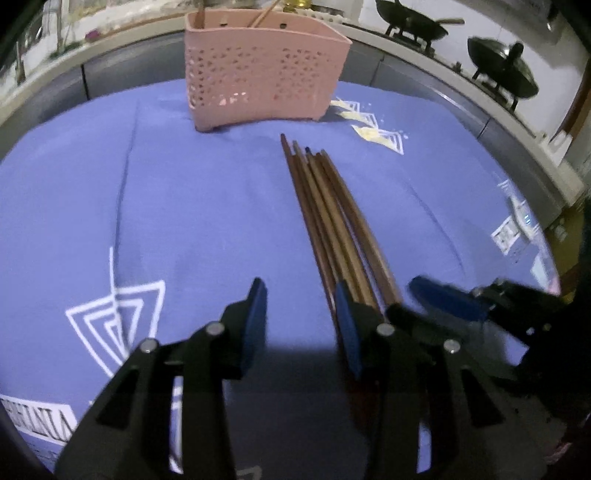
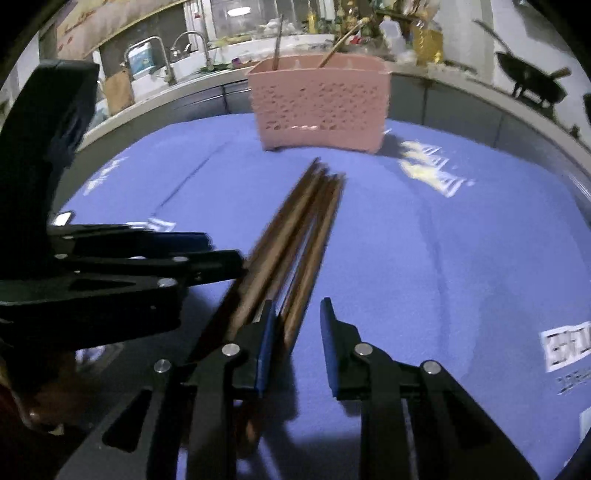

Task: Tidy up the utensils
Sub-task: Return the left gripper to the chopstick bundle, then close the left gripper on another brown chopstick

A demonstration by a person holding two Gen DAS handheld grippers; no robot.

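Observation:
A bundle of several brown chopsticks [image 1: 332, 214] [image 2: 295, 236] lies on the blue cloth [image 1: 166, 206], tips toward a pink perforated holder [image 1: 266, 74] [image 2: 317, 107] at the far edge. Two sticks stand in the holder. My left gripper [image 1: 301, 321] is low over the cloth and open. Only cloth shows between its pads, and the bundle runs along the outer side of its right finger. My right gripper [image 2: 297, 339] is open too. Its left finger lies over the bundle, and a chopstick or two sit just inside the gap beside that pad. Each gripper shows in the other's view.
The cloth has white printed patterns [image 1: 118, 321] and covers the table. Behind it runs a grey counter with a sink and taps [image 2: 184, 55] on the left and dark woks [image 1: 417, 22] on a stove to the right. Bottles crowd the back [image 2: 424, 40].

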